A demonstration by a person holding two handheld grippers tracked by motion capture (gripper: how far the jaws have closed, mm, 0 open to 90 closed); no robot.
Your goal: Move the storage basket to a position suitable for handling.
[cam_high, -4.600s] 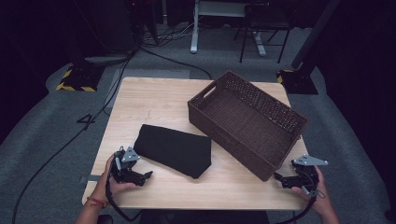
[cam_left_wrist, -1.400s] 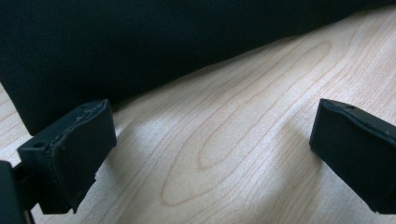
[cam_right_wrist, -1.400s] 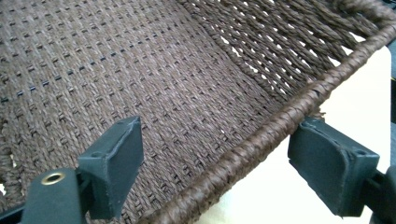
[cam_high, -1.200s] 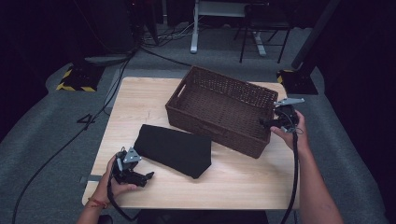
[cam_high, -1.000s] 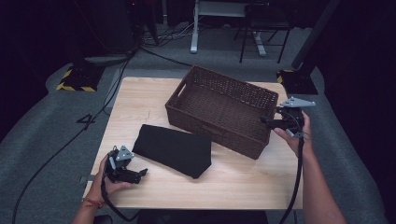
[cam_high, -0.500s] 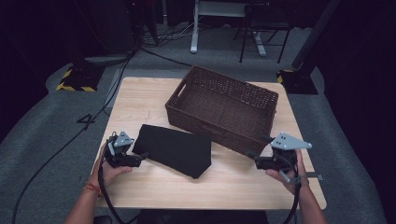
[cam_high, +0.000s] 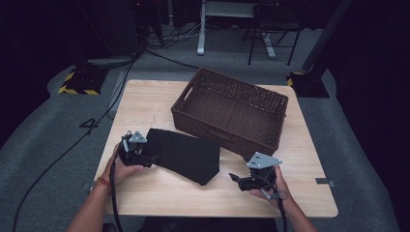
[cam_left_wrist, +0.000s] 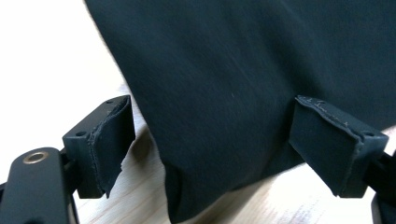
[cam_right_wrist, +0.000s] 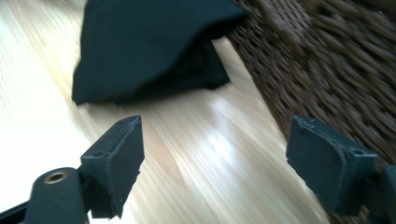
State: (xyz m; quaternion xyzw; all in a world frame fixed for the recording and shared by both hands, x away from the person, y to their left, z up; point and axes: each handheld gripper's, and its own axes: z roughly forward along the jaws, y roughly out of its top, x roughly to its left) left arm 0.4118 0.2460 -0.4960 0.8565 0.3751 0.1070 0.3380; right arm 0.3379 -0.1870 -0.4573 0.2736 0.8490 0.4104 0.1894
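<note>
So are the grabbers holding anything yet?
No. The left gripper is open around a corner of the black cloth without pinching it, and the right gripper is open over bare table.

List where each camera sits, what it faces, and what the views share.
High view: above the person's side, facing forward and down on the table; forearms and both grippers show.
Left gripper view: along open jaws astride the black cloth.
Right gripper view: along open jaws toward cloth and wicker basket.
All three share the cloth.

Wooden table [cam_high: 145, 104] bears wicker basket [cam_high: 231, 110] and black cloth [cam_high: 186, 154]
</note>
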